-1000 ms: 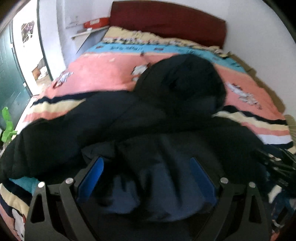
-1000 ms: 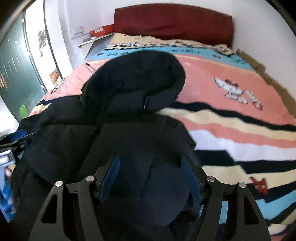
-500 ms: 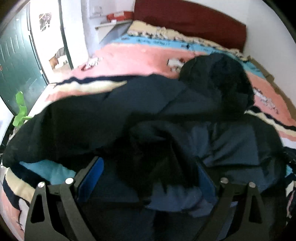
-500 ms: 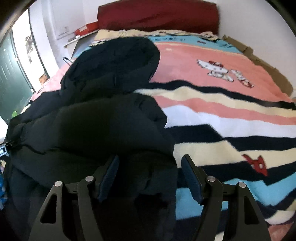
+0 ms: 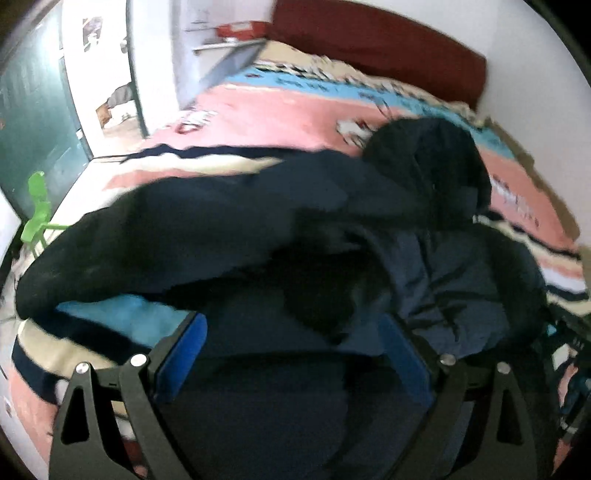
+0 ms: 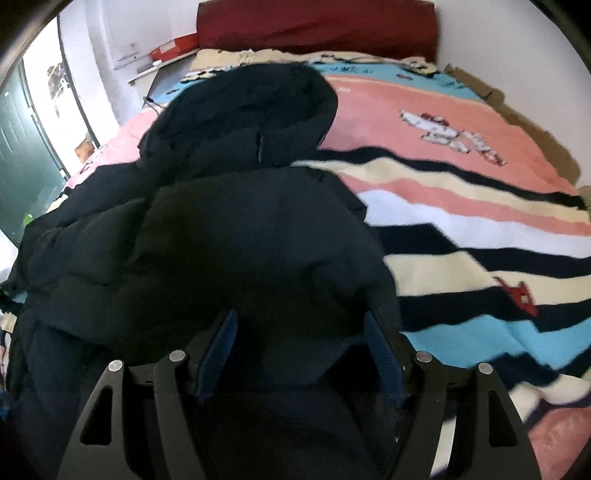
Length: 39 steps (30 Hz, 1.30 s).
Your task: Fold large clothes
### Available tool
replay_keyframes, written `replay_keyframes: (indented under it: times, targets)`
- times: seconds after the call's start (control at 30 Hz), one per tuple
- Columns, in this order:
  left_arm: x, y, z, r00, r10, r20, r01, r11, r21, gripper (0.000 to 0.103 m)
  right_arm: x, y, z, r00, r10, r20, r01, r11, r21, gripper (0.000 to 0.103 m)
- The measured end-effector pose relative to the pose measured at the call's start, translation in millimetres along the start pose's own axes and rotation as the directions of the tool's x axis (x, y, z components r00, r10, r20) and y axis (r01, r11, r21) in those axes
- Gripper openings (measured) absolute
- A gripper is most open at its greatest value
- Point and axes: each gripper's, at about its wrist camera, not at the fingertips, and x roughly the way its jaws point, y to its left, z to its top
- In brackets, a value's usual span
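We are working on a dark, padded hooded jacket (image 6: 229,236) that lies across the striped blanket (image 6: 480,229) on the bed, its hood (image 6: 251,110) far ahead of the fingers, toward the red headboard (image 6: 317,29).

Our right gripper (image 6: 301,341) has the jacket's near edge bunched between its blue-padded fingers (image 6: 221,347); they look clamped on a thick fold of it, though the cloth is so dark that we cannot be sure the pads truly bite. Our left gripper (image 5: 291,354) is set wide, with dark cloth lying between and over its fingers (image 5: 184,350). Whether they grip it or merely rest under it, we cannot tell. In the left wrist view, one sleeve (image 5: 155,236) stretches out to the left beyond those fingers, over the blanket's blue band.

We judge the step in hand to be drawing one side of the jacket over the body. To do it well, we should keep both grips on the same hem line, lift enough that the padding clears itself, and lay the sleeve flat before any release, since the puffy fill will spring back.
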Motion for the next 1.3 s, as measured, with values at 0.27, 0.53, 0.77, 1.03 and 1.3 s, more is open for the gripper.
replay_keyframes:
  times: [0.27, 0.53, 0.77, 1.03, 1.3]
  targets:
    - [-33, 174, -16, 0.998, -0.065, 0.022, 0.068, 0.937, -0.343, 0.095, -69, 34, -15, 0.998, 0.012, 0.064, -0.012, 1.000, -0.004, 0.070]
    - [-14, 331, -49, 0.999, -0.044, 0.011, 0.041, 0.764, -0.644, 0.093, -102, 59, -42, 0.998, -0.004, 0.060, 0.003, 1.000, 0.003, 0.070]
    - [24, 400, -51, 0.996, -0.081, 0.022, 0.066, 0.597, -0.800, 0.091, -116, 54, -59, 0.998, -0.057, 0.042, 0.056, 0.998, 0.027, 0.070]
    - [57, 425, -50, 0.989, -0.135, 0.053, 0.108, 0.440, -0.891, 0.021, -131, 18, -76, 0.992, -0.121, 0.028, 0.118, 0.989, 0.087, 0.070]
    - [14, 393, -18, 0.985, -0.105, 0.137, 0.173, 0.589, -0.789, 0.007, -155, -23, -98, 0.987, -0.155, 0.049, 0.145, 0.975, 0.167, 0.070]
